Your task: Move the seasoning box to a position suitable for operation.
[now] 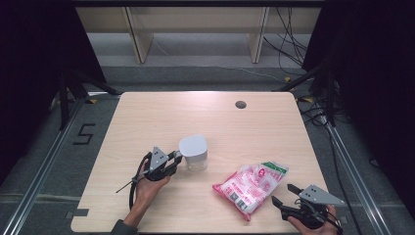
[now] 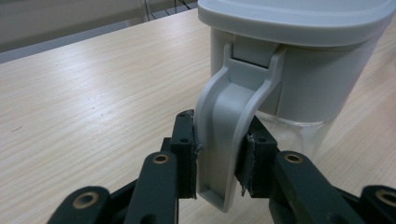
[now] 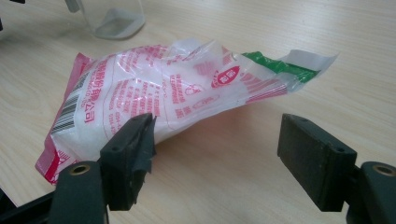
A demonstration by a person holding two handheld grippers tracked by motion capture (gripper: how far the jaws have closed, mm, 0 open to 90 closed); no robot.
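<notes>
Grasp step: left gripper (image 2: 217,161) clamped on the jug handle (image 2: 233,135), frame centre; right gripper (image 3: 215,154) apart near the bag (image 3: 159,98). Next: lift steadily.

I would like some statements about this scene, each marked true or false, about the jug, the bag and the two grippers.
1. The left gripper has its fingers closed on the handle of the jug. True.
2. The jug lies on its side. False: it stands upright on the table.
3. The right gripper is open. True.
4. The right gripper holds the bag. False: the bag lies on the table, ungripped.
5. The jug's lid is off. False: the grey lid sits on the jug.
</notes>
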